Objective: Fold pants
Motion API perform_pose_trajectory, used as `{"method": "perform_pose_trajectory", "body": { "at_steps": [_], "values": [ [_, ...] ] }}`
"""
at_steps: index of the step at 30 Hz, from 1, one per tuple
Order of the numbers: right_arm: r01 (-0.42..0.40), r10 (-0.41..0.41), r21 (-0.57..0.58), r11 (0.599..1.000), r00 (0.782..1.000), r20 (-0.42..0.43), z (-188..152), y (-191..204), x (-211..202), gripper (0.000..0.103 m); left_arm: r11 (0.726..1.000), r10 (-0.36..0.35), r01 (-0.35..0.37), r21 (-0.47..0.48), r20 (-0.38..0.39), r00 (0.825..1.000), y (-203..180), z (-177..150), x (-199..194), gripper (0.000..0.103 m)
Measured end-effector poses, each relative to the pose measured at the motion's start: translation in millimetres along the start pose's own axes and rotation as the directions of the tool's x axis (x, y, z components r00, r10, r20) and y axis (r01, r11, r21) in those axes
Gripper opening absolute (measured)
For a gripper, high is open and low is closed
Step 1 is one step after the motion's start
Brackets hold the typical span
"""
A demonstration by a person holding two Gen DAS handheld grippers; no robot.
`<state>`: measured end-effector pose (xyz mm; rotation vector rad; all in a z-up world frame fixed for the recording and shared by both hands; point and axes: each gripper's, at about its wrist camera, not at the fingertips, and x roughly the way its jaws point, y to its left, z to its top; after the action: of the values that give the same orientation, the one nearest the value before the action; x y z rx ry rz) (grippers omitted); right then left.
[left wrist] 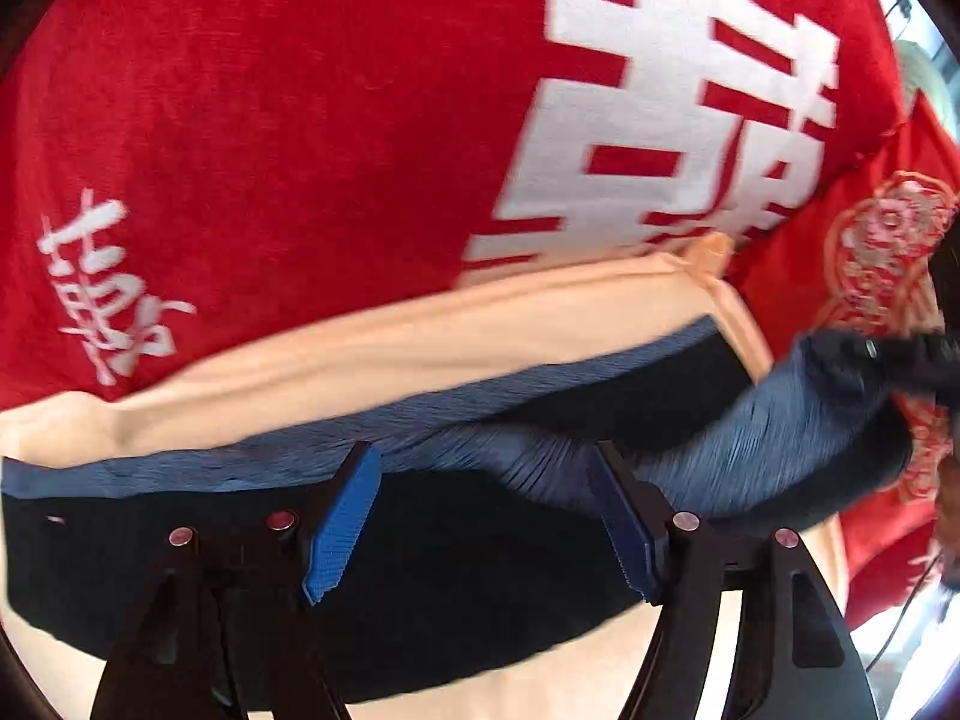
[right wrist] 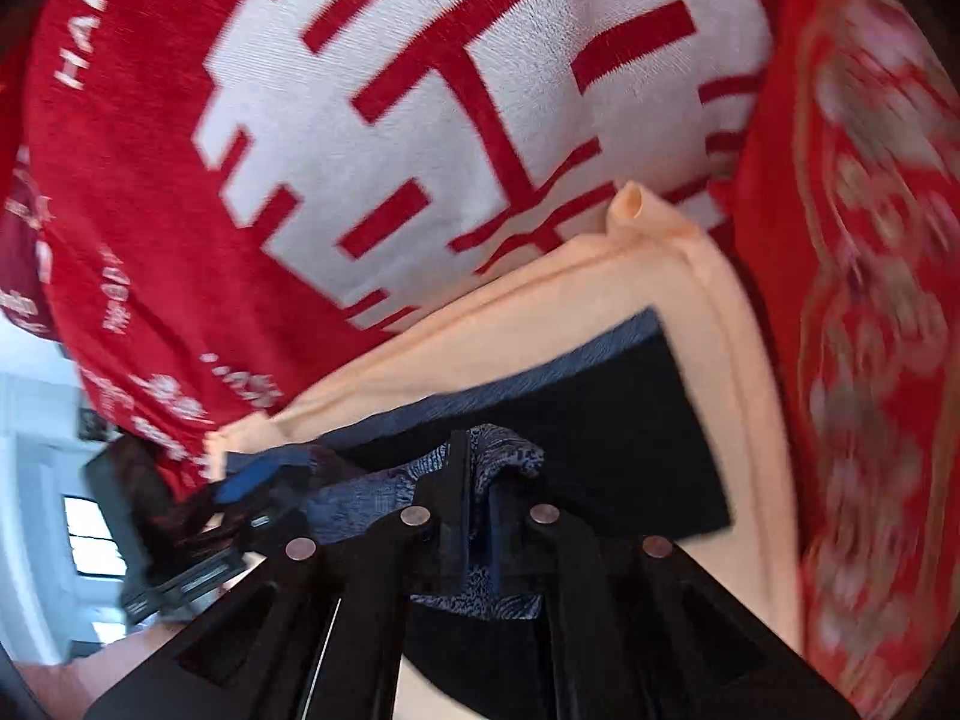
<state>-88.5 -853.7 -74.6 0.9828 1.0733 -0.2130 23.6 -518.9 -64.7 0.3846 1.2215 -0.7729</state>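
The dark navy pants (left wrist: 456,576) lie on a peach cloth (left wrist: 420,348), with a lighter blue inner face along their far edge. My left gripper (left wrist: 486,480) is open just above them, its blue-padded fingers (left wrist: 342,528) spread wide and holding nothing. In the right wrist view my right gripper (right wrist: 480,468) is shut on a bunched fold of the pants (right wrist: 510,462) and lifts it over the flat part (right wrist: 630,420). That lifted blue fold (left wrist: 810,414) and the right gripper (left wrist: 900,354) show at the right of the left wrist view.
A red blanket with large white characters (left wrist: 300,120) (right wrist: 420,120) lies beyond the peach cloth (right wrist: 600,294). A red patterned cloth (left wrist: 888,252) (right wrist: 870,300) lies to the right. The left gripper (right wrist: 180,534) shows at the left of the right wrist view.
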Motion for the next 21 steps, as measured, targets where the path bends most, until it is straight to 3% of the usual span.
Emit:
{"method": "perform_pose_trajectory", "body": {
  "at_steps": [1,2,4,7,10,12,14,17,19,21],
  "values": [
    [0.031,-0.031,-0.002,1.0,0.999,-0.014,8.6,0.3,10.4,0.021,1.0,0.019,-0.019,-0.012,-0.011,1.0,7.6,-1.7,2.6,0.073],
    [0.073,-0.073,-0.004,0.997,0.997,-0.02,17.4,-0.9,18.9,0.059,0.999,0.036,-0.036,-0.022,-0.025,0.999,10.3,-2.4,7.9,0.073],
    [0.137,-0.137,-0.023,0.99,0.991,0.001,26.2,-1.4,23.9,0.097,0.995,0.084,-0.087,-0.04,-0.07,0.994,23.9,-13.7,18.8,0.073],
    [0.172,-0.169,-0.056,0.983,0.983,0.067,26.4,7.0,13.9,0.097,0.987,0.138,-0.148,-0.067,-0.137,0.981,41.1,-32.2,36.1,0.073],
    [0.096,-0.096,0.0,0.995,0.989,0.11,5.5,5.0,-4.3,0.097,0.972,0.207,-0.224,-0.074,-0.187,0.96,55.6,-48.3,51.2,0.073],
    [0.081,-0.088,0.067,0.994,0.991,0.098,-27.4,-6.8,-5.9,0.094,0.965,0.216,-0.242,-0.102,-0.219,0.952,65.2,-56.0,58.9,0.073],
    [0.121,-0.128,0.153,0.981,0.991,0.038,-66.2,-27.2,4.5,0.077,0.96,0.22,-0.255,-0.12,-0.241,0.945,71.7,-61.3,65.5,0.073],
    [0.155,-0.156,0.279,0.948,0.988,-0.019,-97.5,-55.4,28.7,0.06,0.96,0.203,-0.241,-0.146,-0.235,0.951,76.4,-62.9,70.2,0.073],
    [0.141,-0.155,0.332,0.933,0.988,0.013,-99.6,-68.6,36.7,0.051,0.956,0.227,-0.262,-0.135,-0.228,0.947,76.0,-60.1,73.1,0.083],
    [0.163,-0.19,0.35,0.923,0.981,0.045,-95.7,-71.3,40.3,0.038,0.956,0.23,-0.264,-0.131,-0.226,0.947,77.1,-58.9,76.5,0.085]
  ]
}}
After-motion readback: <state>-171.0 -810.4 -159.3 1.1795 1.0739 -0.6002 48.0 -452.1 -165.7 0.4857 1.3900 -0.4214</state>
